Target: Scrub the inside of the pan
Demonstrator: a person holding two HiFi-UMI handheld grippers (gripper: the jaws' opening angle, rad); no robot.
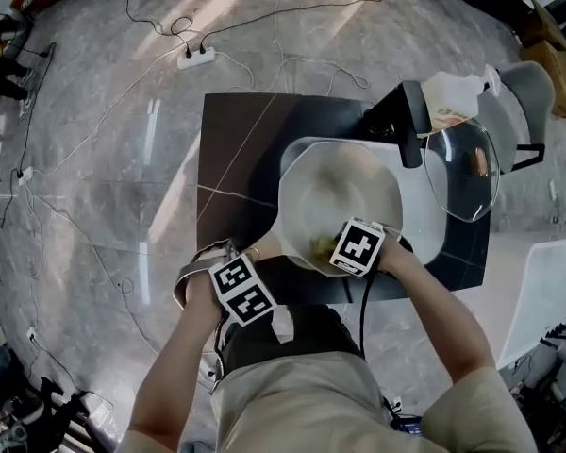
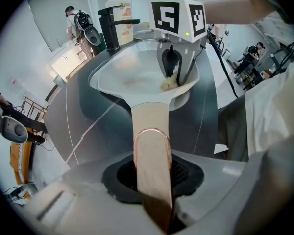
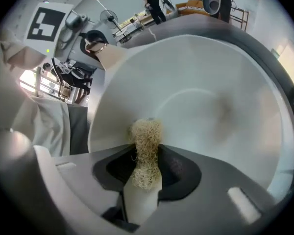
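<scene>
**pan_guy:** so where's the pan (image 1: 338, 189) in this one?

**scrubfan:** dead centre of the head view, over the white sink (image 1: 417, 229) set in the dark counter (image 1: 236, 149). Its handle (image 2: 149, 124) sticks out toward 7 o'clock, at the person. The black faucet (image 1: 410, 121) is at the pan's 1 o'clock. The glass lid (image 1: 464, 173) lies at its 3 o'clock, off the pan.

**pan_guy:** and the grippers?

**scrubfan:** the left gripper (image 2: 153, 180) is clamped on the end of the handle. Its own view shows the pale wood with the copper ring pinched between the jaws, and the bowl runs off to 12 o'clock. The right gripper (image 3: 144, 182) is clenched on a scrubber (image 3: 146, 143), a straw-coloured fibrous wad poking out past the jaws. It tilts down into the pan at the bowl's 5 o'clock, by the wall nearest the person.

**pan_guy:** scrubber actually touching the pan?

**scrubfan:** in the left gripper view it's right up against the inner wall, but whether it presses — can't tell. The inside looks white and smooth. In the right gripper view there's a faint dark patch at 2 o'clock from the scrubber — smudge or shadow, can't say.
</scene>
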